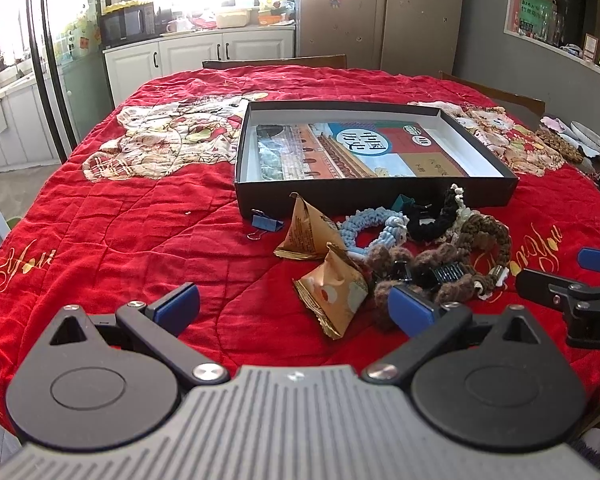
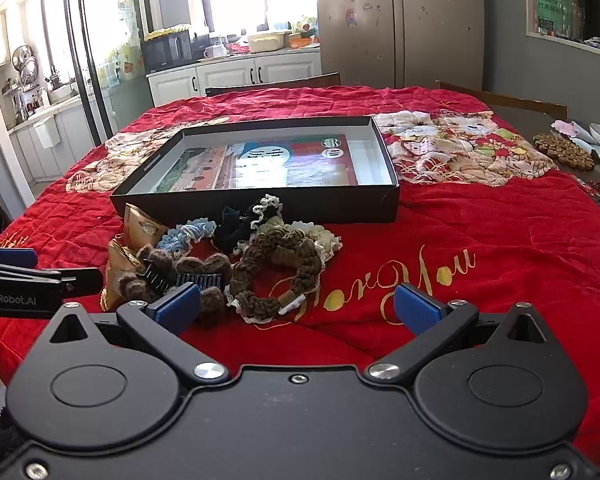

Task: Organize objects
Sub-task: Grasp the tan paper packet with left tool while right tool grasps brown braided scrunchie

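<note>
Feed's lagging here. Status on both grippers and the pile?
Left gripper and right gripper open, empty. Pile of scrunchies and snack packets untouched before the open box. Nothing blocking.

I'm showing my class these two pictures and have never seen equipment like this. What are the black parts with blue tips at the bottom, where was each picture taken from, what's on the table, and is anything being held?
Each picture comes from a camera mounted on a hand-held gripper, looking forward along its two blue-tipped fingers. One shows the left gripper, the other the right gripper. Both are open and hold nothing. They hover over a table with a red quilted cloth. On it lie an open black box with a printed sheet inside, two tan snack packets, a blue binder clip, and a heap of crocheted hair ties and claw clips. Behind is a kitchen.
</note>
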Demonstrator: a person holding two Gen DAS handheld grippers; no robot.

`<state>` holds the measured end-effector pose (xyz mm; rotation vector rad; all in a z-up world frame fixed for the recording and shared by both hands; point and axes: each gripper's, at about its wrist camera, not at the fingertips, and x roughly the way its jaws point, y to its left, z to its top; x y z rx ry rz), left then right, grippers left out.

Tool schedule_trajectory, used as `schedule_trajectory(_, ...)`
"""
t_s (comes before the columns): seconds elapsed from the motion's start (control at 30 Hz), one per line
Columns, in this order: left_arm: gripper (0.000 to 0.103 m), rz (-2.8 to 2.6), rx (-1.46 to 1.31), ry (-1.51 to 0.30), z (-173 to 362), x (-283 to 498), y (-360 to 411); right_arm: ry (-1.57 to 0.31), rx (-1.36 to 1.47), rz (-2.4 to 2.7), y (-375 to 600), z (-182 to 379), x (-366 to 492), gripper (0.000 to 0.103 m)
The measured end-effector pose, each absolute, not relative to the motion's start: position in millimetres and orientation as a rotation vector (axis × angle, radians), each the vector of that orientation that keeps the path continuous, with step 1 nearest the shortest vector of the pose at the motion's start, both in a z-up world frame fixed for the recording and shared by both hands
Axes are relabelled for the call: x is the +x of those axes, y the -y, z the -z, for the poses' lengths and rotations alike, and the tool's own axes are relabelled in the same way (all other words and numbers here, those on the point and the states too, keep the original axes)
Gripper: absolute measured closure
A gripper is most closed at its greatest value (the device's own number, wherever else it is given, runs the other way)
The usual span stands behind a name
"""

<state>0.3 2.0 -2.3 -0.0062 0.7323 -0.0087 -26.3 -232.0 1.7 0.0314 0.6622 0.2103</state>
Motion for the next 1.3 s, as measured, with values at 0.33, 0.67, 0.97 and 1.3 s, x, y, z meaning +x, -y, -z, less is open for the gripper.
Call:
schedule_trajectory(0.33,0.0,0.032,0.03,-0.739,5,3,-4,-0.676,0.03,-0.202,233,2,-23,0.0)
schedule_trajectory(0.67,0.0,0.137,0.089,-0.684,10,6,-10,-0.555,-0.036,-0.249,240,1,-20,0.008)
schedule_trajectory(0.97,0.005,0.23,0.129,-0.67,22,10,-7,-0.568,-0.018,-0.303,243,10,-1,0.039)
schedule_trajectory(1.3,0.014,0.303,0.093,-0.693,31,15,-15,-0.642,-0.018,-0.321,240,30,16,0.055)
